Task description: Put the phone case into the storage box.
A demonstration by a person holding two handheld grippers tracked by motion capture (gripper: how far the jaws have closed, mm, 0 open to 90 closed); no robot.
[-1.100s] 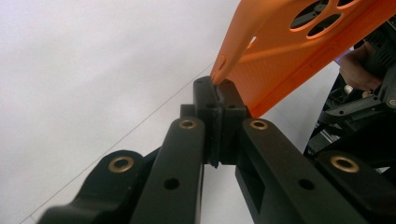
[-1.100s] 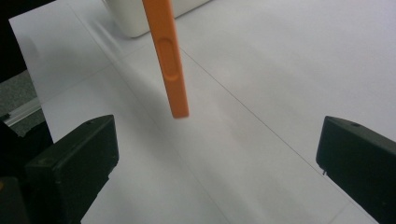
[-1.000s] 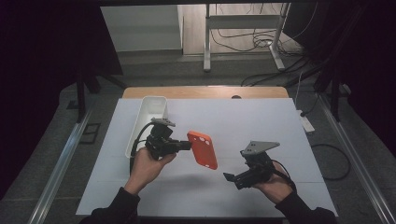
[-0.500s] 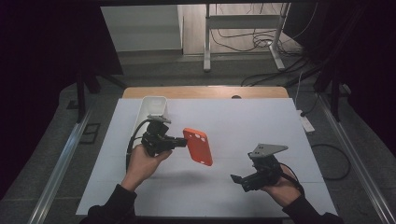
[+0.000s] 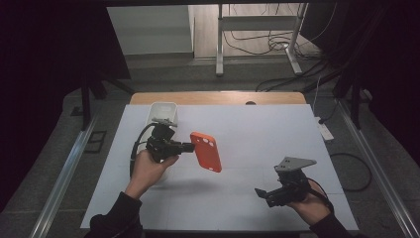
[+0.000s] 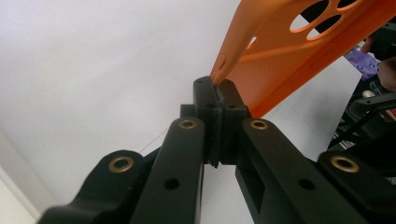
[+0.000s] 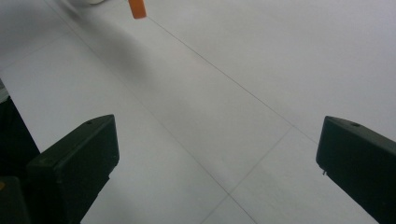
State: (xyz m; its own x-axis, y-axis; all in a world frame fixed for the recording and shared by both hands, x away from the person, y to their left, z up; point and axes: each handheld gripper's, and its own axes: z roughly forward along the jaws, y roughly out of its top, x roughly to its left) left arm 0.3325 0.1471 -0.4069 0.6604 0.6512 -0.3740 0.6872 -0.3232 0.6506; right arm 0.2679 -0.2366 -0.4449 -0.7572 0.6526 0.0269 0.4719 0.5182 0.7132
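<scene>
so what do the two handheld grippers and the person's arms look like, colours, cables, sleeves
Both grippers are black, each with two blocky jaws. The left gripper has brass-coloured rivets on its jaw links, a black cable looping from its body and a grey plate on top. The right gripper carries a grey three-cornered plate and also trails a black cable. The person wears dark long sleeves.

Dim, dark surroundings in the high view, white table (image 5: 277, 134) lit from overhead, soft shadow under the orange phone case (image 5: 206, 151), near jaws blurred in both gripper views, no glare.
</scene>
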